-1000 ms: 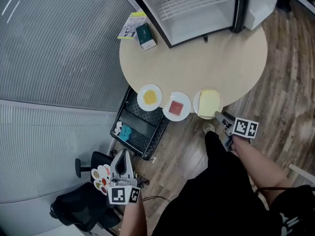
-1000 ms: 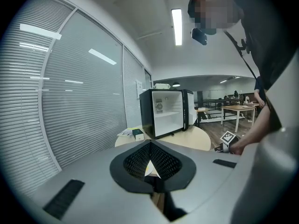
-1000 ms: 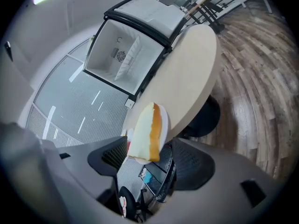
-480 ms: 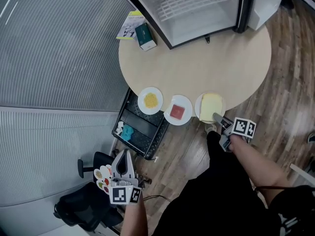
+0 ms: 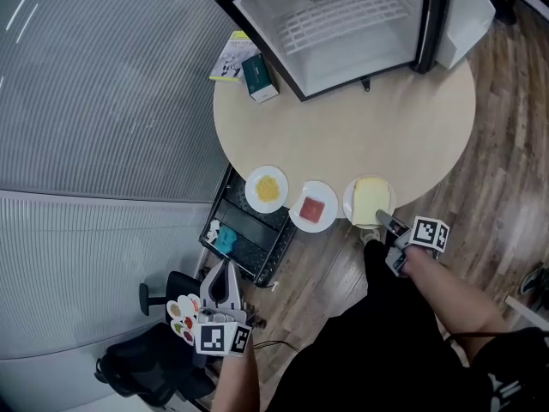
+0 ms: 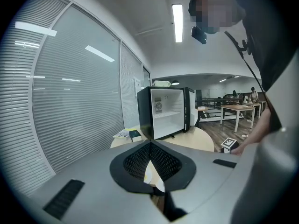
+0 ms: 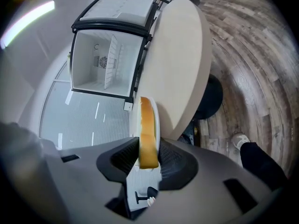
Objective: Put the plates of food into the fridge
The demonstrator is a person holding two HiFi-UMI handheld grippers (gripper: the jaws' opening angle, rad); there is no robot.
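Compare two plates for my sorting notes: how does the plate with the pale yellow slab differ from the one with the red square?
The slab plate has food covering most of it; the red-square plate has a small piece at its centre. The slab plate's near edge is between the jaws of the right gripper, which have just been closing on it; the red-square plate is untouched. Both are round, white, at the near edge of the table.
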